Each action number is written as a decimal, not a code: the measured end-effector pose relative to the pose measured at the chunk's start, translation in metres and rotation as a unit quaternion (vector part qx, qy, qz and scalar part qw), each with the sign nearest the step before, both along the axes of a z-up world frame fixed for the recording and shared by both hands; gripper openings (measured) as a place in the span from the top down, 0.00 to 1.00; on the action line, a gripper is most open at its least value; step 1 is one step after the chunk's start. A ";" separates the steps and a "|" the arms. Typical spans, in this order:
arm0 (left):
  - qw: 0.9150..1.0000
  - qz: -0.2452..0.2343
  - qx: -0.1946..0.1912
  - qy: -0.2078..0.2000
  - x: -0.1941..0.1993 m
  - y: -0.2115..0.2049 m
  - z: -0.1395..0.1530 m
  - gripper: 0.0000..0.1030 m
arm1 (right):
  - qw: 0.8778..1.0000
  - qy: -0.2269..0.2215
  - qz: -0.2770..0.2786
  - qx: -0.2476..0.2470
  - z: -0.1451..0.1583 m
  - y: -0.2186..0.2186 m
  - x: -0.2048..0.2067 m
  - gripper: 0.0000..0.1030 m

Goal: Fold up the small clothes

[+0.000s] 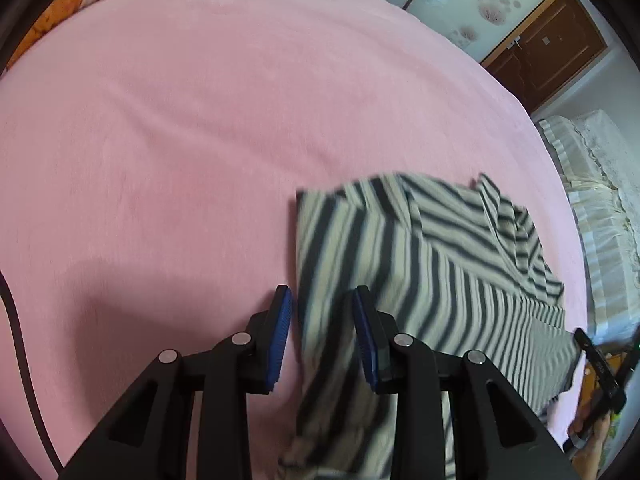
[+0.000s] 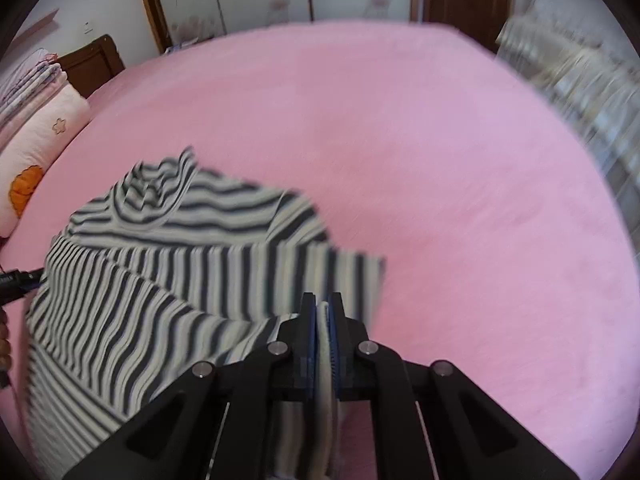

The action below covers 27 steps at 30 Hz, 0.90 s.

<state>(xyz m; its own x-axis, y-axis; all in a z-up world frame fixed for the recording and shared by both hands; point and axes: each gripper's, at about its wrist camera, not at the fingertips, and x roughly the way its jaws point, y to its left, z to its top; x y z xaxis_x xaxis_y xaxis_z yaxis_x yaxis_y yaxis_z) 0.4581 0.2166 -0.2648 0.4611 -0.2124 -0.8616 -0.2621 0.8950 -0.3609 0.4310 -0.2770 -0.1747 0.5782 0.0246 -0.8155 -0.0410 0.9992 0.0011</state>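
striped garment (image 2: 168,264) pinched in closed right gripper (image 2: 323,312); left gripper (image 1: 322,320), angled down, part-open, fabric loose between.

Grey-and-white striped shirt (image 2: 168,264) (pink sheet (image 2: 440,160))

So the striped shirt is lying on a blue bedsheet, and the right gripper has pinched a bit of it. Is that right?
Not quite: the bedsheet is pink, not blue. The right wrist view shows it clearly, and there the right gripper is indeed shut on a fold of the striped shirt.
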 end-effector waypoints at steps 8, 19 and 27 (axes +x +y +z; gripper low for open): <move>1.000 0.004 0.024 0.019 0.027 -0.004 -0.010 0.60 | 0.997 -0.042 -0.030 -0.061 -0.007 0.002 0.015 0.95; 0.992 -0.038 0.123 0.017 0.040 -0.024 -0.013 0.93 | 0.991 -0.020 -0.051 -0.125 -0.044 0.003 0.027 0.95; 0.988 -0.052 0.147 0.012 0.021 -0.029 0.017 0.57 | 0.995 -0.006 -0.083 -0.059 -0.019 -0.023 0.011 0.87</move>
<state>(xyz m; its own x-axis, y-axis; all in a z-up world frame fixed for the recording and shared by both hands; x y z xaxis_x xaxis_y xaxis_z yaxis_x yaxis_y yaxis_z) 0.4794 0.1881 -0.2475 0.4280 0.0038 -0.9038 -0.1681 0.9829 -0.0755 0.4424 -0.3004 -0.1935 0.5763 -0.1682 -0.7998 0.1251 0.9852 -0.1171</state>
